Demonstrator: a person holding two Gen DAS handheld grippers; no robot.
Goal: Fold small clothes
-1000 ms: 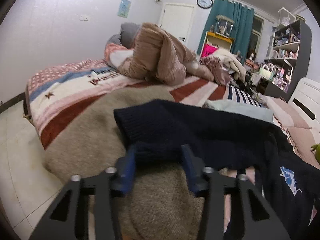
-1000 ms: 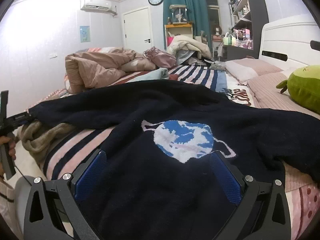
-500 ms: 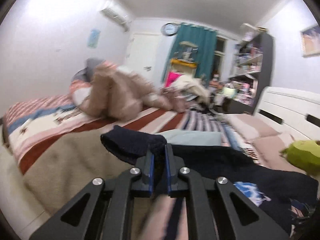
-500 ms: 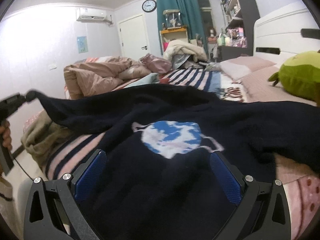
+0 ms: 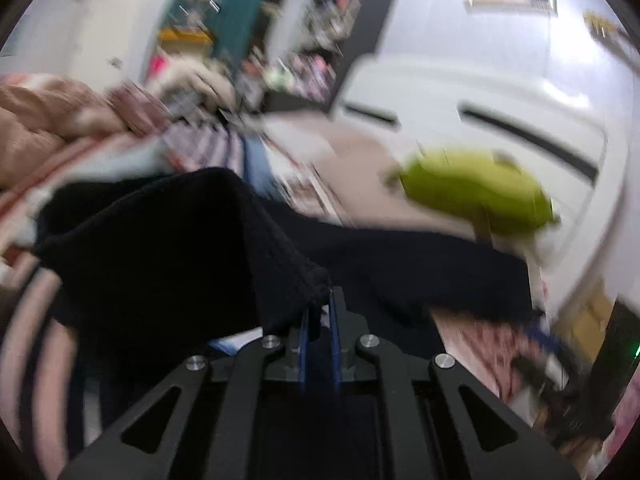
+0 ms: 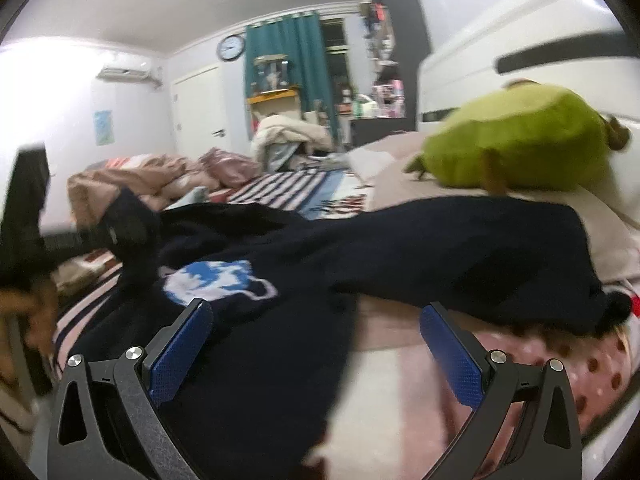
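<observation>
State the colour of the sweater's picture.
Blue and white on the sweater, clearest in the right wrist view.

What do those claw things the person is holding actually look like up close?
Both are matte black frames with triangular cut-outs and round silver screw heads. The right claw has two long fingers faced with textured blue pads. The left claw is built the same, with thin blue pad edges showing between its black fingers. No cables or markings are visible on either. A blurred bare hand shows at the edge of the right view.

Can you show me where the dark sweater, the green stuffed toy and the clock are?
dark sweater (image 6: 460, 248): right wrist view, on the sleeve spread toward the pillows.
green stuffed toy (image 6: 520, 140): right wrist view, middle of its body.
clock (image 6: 231, 47): right wrist view, on its white face.
</observation>
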